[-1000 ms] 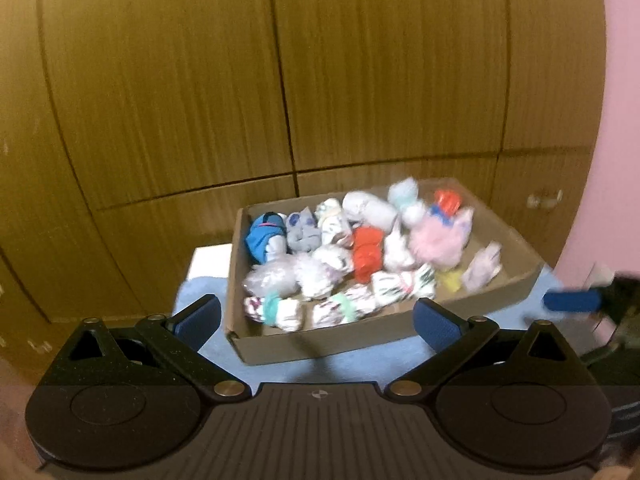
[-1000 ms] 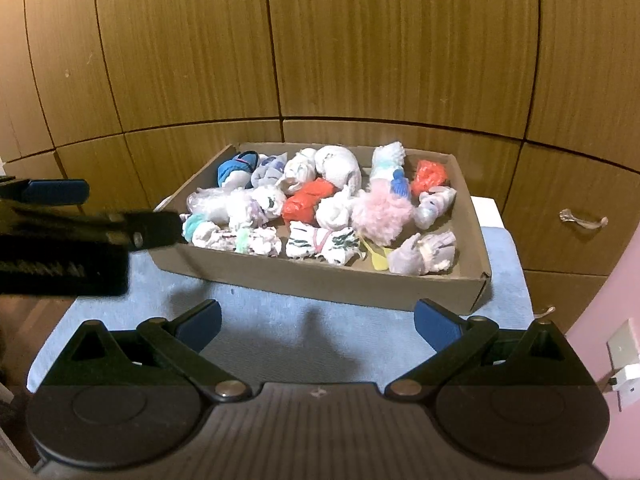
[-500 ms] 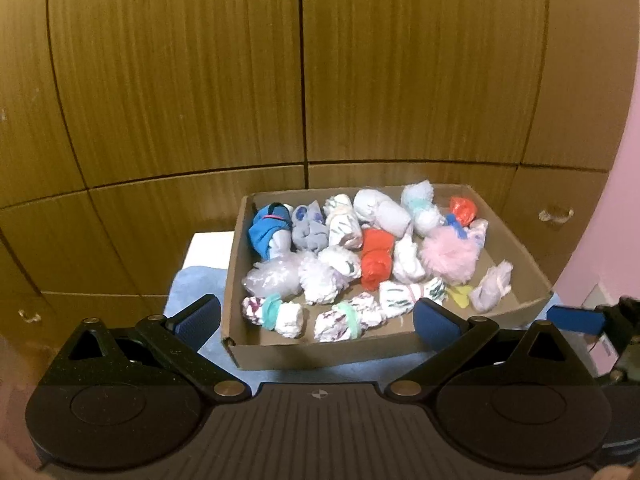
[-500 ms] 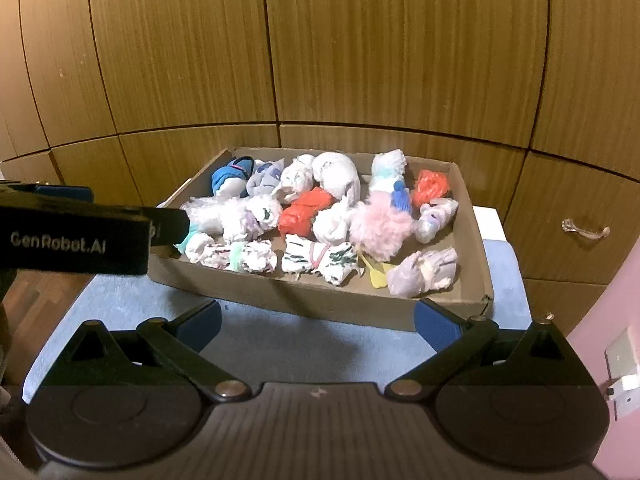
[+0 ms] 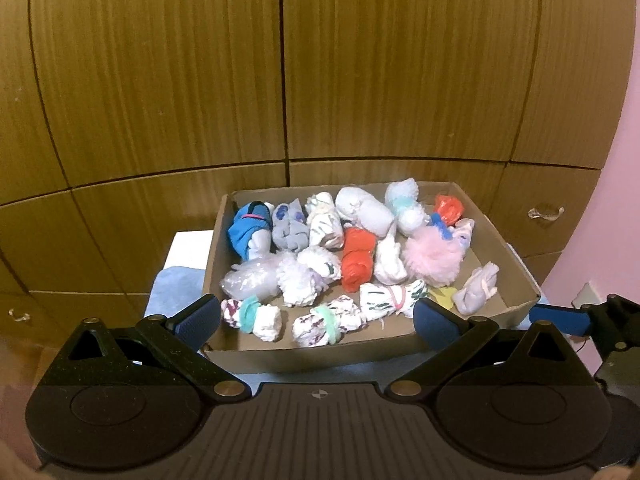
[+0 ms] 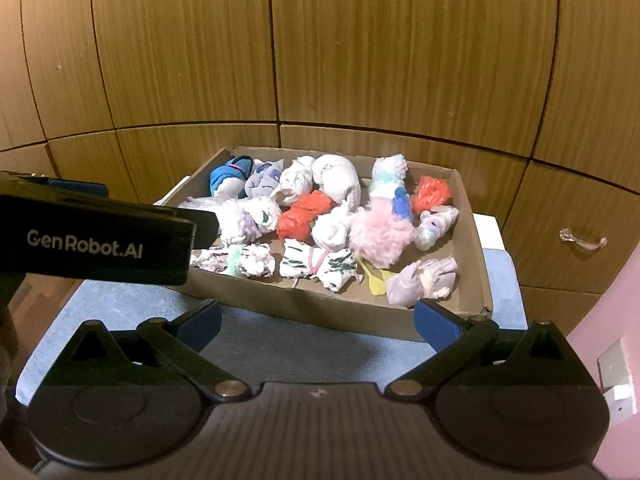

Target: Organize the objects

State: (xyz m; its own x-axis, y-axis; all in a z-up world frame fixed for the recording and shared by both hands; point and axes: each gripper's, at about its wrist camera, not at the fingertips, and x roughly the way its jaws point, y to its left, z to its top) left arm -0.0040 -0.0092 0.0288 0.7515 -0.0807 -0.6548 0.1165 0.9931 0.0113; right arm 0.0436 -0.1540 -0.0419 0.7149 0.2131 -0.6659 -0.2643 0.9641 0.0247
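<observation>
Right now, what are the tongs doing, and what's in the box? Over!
Left tongs open, empty. Right tongs open, empty. Cardboard box full of rolled sock bundles, untouched. Nothing blocking the box.

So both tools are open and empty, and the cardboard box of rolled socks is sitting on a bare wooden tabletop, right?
Not quite. The cardboard box sits on a light blue cloth, not bare wood, as the right wrist view shows. The left tool and right tool are open and empty.

The right gripper hangs with its fingers spread wide at six o'clock. A cardboard box of rolled socks sits centre; the left gripper intrudes at nine o'clock.
</observation>
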